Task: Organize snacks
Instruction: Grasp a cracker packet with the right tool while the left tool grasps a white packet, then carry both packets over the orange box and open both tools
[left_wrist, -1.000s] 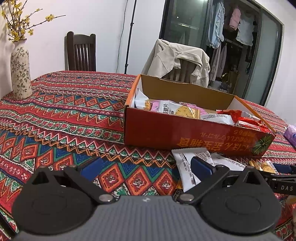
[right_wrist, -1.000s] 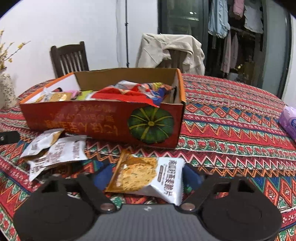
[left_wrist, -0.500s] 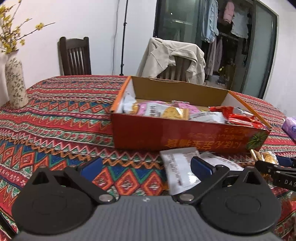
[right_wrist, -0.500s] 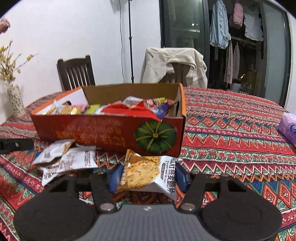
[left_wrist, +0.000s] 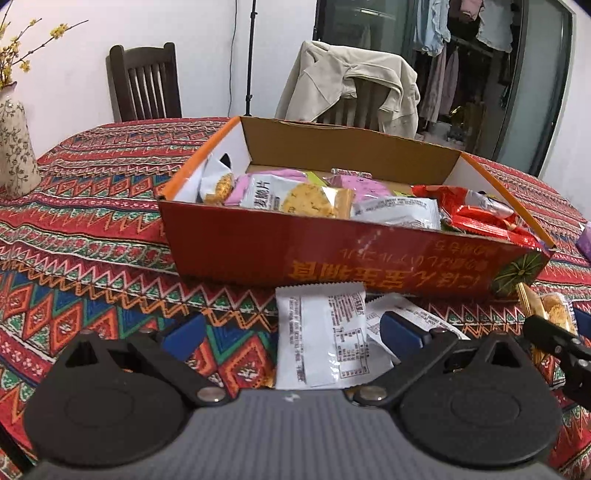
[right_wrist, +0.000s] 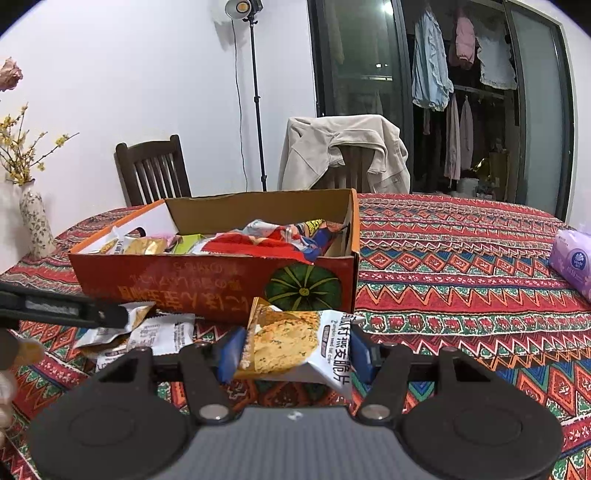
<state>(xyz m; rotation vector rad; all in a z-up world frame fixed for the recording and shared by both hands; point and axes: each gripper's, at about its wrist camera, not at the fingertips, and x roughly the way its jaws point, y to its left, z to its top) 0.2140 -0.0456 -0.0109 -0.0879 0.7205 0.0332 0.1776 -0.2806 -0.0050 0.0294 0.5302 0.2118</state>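
An open red cardboard box (left_wrist: 351, 254) (right_wrist: 207, 284) holds several snack packets. In front of it two white packets lie on the cloth, one face down (left_wrist: 325, 332) (right_wrist: 162, 332). My left gripper (left_wrist: 291, 332) hovers open over them, with the face-down packet between its blue pads and its right pad (left_wrist: 400, 328) above the second one. Its finger (right_wrist: 62, 308) shows at the left of the right wrist view. My right gripper (right_wrist: 295, 354) is shut on an oat cracker packet (right_wrist: 288, 343) (left_wrist: 550, 310), held just above the table by the box's pumpkin corner.
A patterned red tablecloth (right_wrist: 461, 295) covers the table. A flowered vase (left_wrist: 14, 147) (right_wrist: 35, 229) stands at the far left and a purple tissue pack (right_wrist: 572, 258) at the right. Two chairs, one draped with a beige jacket (left_wrist: 347, 85), stand behind the table.
The right gripper's pads closed onto the cracker packet and raised it slightly. The left gripper slid rightward, so the white packet now lies between its fingers.
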